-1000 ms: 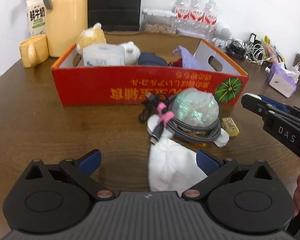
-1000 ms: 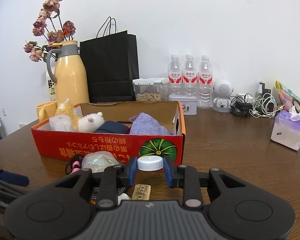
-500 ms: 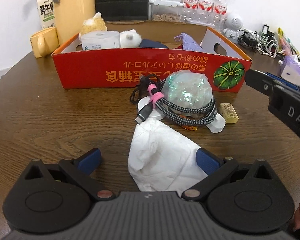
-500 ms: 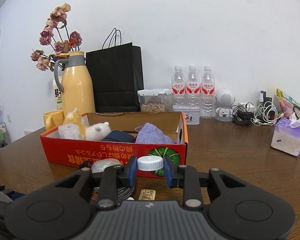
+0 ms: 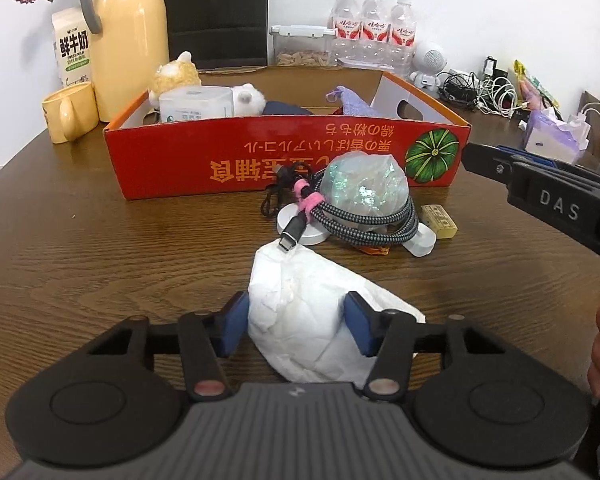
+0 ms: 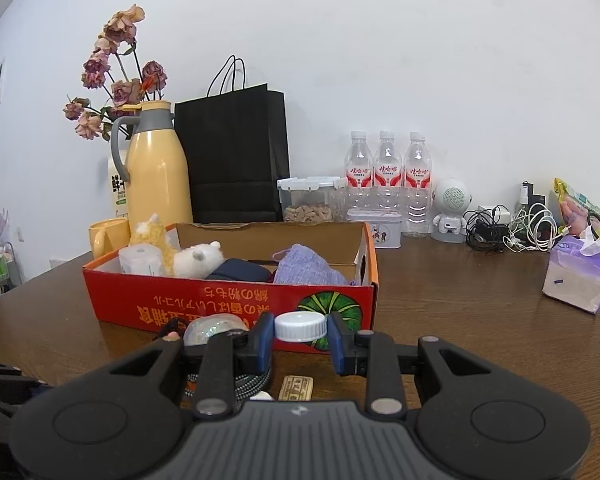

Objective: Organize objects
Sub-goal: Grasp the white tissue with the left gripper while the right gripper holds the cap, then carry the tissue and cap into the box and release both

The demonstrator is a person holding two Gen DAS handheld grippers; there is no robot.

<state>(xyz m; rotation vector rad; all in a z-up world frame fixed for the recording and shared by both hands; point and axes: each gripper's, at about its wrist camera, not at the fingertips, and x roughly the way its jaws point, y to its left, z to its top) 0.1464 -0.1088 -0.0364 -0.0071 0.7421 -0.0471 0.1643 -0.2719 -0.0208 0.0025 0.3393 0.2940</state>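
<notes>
White crumpled paper, a soft tissue-like wad (image 5: 300,312), lies on the brown wooden bench (image 5: 100,248) right in front of the left gripper (image 5: 296,322), and the step in hand looks like the pick-up of that wad. The left fingers (image 5: 234,322) have just been closing, with the wad between them; both blue pads now sit against its flanks at about half their spread, so the grip seems made, though how firmly the soft paper is pinched I cannot tell. Just beyond the wad a braided cable (image 5: 364,220) with a pink tie is coiled around an iridescent wrapped bundle (image 5: 364,190), its plug end touching the paper's far tip, with a small yellowish block (image 5: 439,216) beside it. Behind these stands the red cardboard box (image 5: 284,156), open-topped and already holding plush toys, a tissue roll and a purple cloth. The right gripper (image 6: 301,334) hovers over the bench near the box's front wall, its fingers nearly closed on a white bottle cap (image 6: 301,326), which is clear of the surface. The next move probably calls for lifting the wad straight up so that it does not drag the cable plug, then carrying it over the box's near wall and letting go inside; the cap likely needs the same short carry forward over the rim. A loose pinch on the paper could let it slip.
</notes>
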